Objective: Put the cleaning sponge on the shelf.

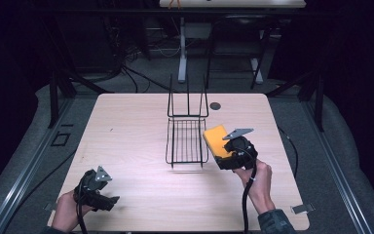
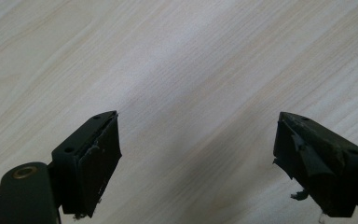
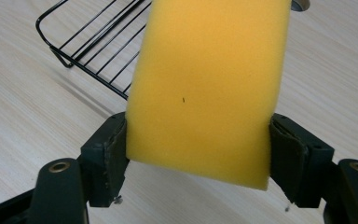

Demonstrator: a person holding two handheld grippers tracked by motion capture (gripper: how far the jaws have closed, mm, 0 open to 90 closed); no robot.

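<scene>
Your bench (image 1: 136, 126) carries one container, the black wire rack (image 1: 187, 141), and it sits empty. Your right hand-held gripper (image 3: 196, 154) is clamped on the yellow sponge (image 3: 205, 88), held above the bench just right of the rack. That soft foam could catch on the rack's wires and drag it. Your left hand-held gripper (image 2: 198, 154) stands apart, holding nothing, low at the near-left corner.

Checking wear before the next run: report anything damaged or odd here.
The left gripper pads look torn: ragged edges and a loose scrap hanging off one in the left gripper view. The right gripper squarely grips the yellow sponge; the wire rack stands normally.
</scene>
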